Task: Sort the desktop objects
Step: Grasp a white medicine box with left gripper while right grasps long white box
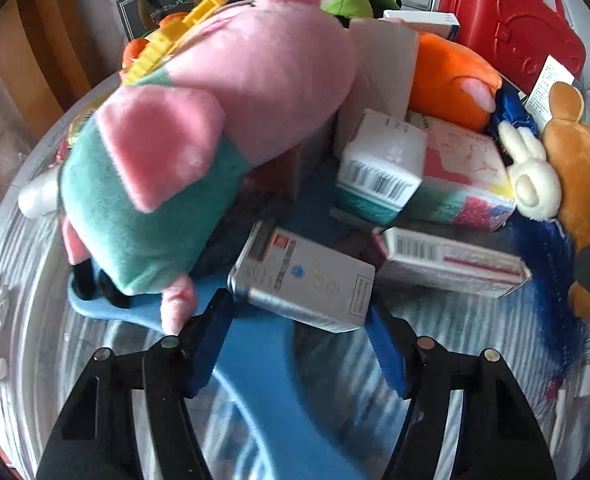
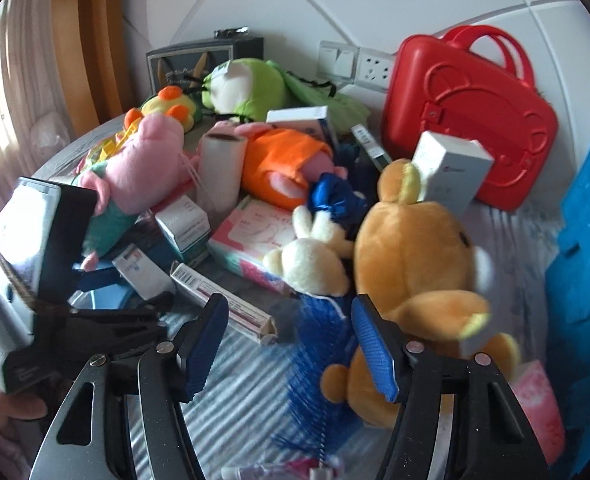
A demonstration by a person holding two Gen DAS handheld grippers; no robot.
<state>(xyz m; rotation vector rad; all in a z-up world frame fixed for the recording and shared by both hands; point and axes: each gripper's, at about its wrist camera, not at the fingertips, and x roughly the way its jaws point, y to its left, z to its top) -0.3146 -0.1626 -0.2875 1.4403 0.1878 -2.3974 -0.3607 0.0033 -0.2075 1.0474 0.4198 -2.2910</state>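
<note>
Pig toy (image 1: 223,92): fuzzy pink plush, matt
Silver box (image 1: 307,280) just below the pig toy: smooth card – faint sheen
Red case (image 2: 467,120) behind the pig toy: glossy moulded plastic
Bear (image 2: 415,248): soft orange plush
Tablecloth (image 2: 247,380): striped cloth – matt

We see one surface carrying everything: a table under a striped blue-white cloth (image 2: 247,384). Directly on it: brown bear plush (image 2: 415,248) on its side, blue brush (image 2: 319,360) beside it, long flat box (image 2: 223,300), silver box (image 1: 307,280) partly on a blue plastic piece (image 1: 255,360), pink pig plush (image 1: 199,120) lying across that. Red case (image 2: 467,120) stands upright at the back by the wall. Pink packet (image 2: 535,400) sits near the right edge. Under the central pile we can't tell what touches the cloth.
</note>
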